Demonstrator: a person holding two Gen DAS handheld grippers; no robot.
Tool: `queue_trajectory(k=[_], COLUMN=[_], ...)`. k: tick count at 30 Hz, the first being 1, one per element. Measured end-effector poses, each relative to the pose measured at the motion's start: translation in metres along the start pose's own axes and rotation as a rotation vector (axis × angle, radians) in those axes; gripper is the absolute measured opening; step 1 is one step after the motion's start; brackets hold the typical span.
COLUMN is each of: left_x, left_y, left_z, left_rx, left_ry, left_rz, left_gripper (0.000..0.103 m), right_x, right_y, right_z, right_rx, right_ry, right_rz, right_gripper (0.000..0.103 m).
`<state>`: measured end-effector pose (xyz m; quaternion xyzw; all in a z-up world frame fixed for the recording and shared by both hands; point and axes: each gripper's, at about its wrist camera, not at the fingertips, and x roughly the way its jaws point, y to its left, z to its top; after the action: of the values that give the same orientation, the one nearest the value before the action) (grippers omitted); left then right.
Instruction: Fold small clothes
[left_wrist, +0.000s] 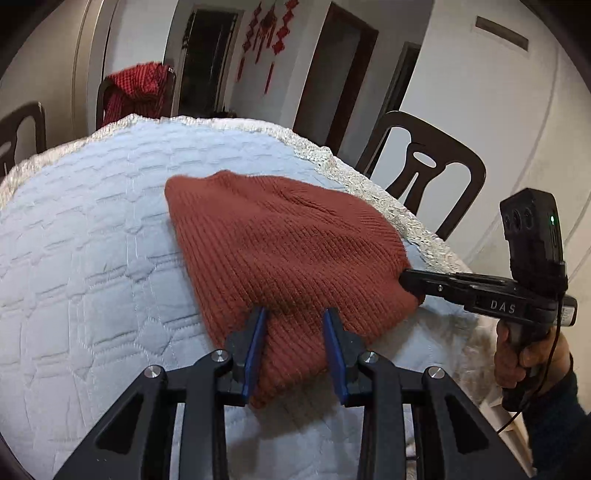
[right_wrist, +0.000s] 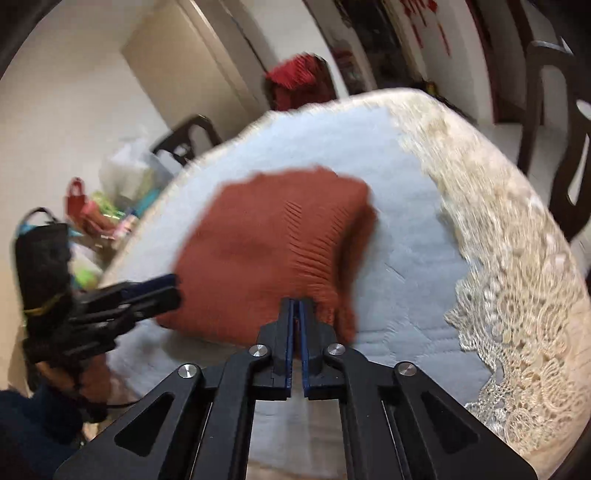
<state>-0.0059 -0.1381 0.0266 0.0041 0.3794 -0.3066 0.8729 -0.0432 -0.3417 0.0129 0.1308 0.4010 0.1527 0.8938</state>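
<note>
Quilted table (left_wrist: 92, 240); knit (left_wrist: 288, 251) between jaws

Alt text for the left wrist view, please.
A rust-red knitted garment lies on a white quilted table cover, its near edge between the left claw's parted blue fingers. The right claw pinches its right corner.
</note>
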Motion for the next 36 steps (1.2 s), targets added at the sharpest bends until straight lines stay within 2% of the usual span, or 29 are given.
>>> queue_trajectory(k=[2, 4, 8, 10, 14, 16, 18, 20, 23, 26, 28, 30, 32, 36], left_x=[0.001, 0.000, -0.014, -0.007, 0.002, -0.001, -0.012, -0.020, -0.004, 0.025, 0.024, 0.017, 0.016, 0.041], left_y=[-0.004, -0.004, 0.001, 0.003, -0.003, -0.001, 0.002, 0.002, 0.005, 0.019, 0.021, 0.022, 0.026, 0.041], left_z=[0.001, 0.002, 0.005, 0.004, 0.002, 0.005, 0.011, 0.022, 0.037, 0.036, 0.034, 0.039, 0.048, 0.066], left_rx=[0.020, 0.025, -0.006, -0.006, 0.024, 0.003, -0.017, -0.017, -0.021, -0.051, -0.058, -0.066, -0.074, -0.101], left_ry=[-0.002, -0.001, -0.031, -0.017, -0.015, -0.004, -0.023, -0.065, -0.068, -0.013, -0.021, -0.032, -0.049, -0.018], left_rz=[0.021, 0.027, -0.002, -0.003, 0.021, 0.013, -0.010, -0.008, 0.021, 0.052, 0.038, 0.027, 0.037, 0.088], left_gripper=[0.035, 0.035, 0.035, 0.035, 0.035, 0.035, 0.035, 0.035, 0.035, 0.033, 0.033, 0.033, 0.033, 0.033], right_x=[0.002, 0.001, -0.014, -0.020, 0.008, 0.009, 0.002, -0.010, -0.018, 0.009, 0.028, 0.023, 0.016, 0.021], right_y=[-0.005, 0.001, 0.010, 0.013, 0.007, 0.006, 0.013, 0.019, 0.021, 0.007, -0.006, -0.014, -0.012, -0.009], right_z=[0.002, 0.004, 0.004, 0.004, 0.000, 0.004, 0.008, 0.014, 0.028, 0.039, 0.038, 0.039, 0.045, 0.066], right_rx=[0.016, -0.005, -0.021, -0.041, -0.043, -0.031, -0.048, -0.052, -0.054, -0.016, 0.035, 0.078, 0.078, 0.058], right_ry=[-0.014, -0.013, -0.033, -0.048, 0.013, 0.004, -0.002, -0.033, -0.097, -0.068, -0.017, -0.033, -0.048, -0.071], right_rz=[0.017, -0.007, -0.005, 0.010, -0.017, -0.010, -0.027, -0.006, 0.001, -0.034, -0.068, -0.031, -0.036, -0.049], right_gripper=[0.000, 0.000, 0.000, 0.000, 0.000, 0.000, 0.000, 0.000, 0.001, 0.001, 0.001, 0.001, 0.001, 0.001])
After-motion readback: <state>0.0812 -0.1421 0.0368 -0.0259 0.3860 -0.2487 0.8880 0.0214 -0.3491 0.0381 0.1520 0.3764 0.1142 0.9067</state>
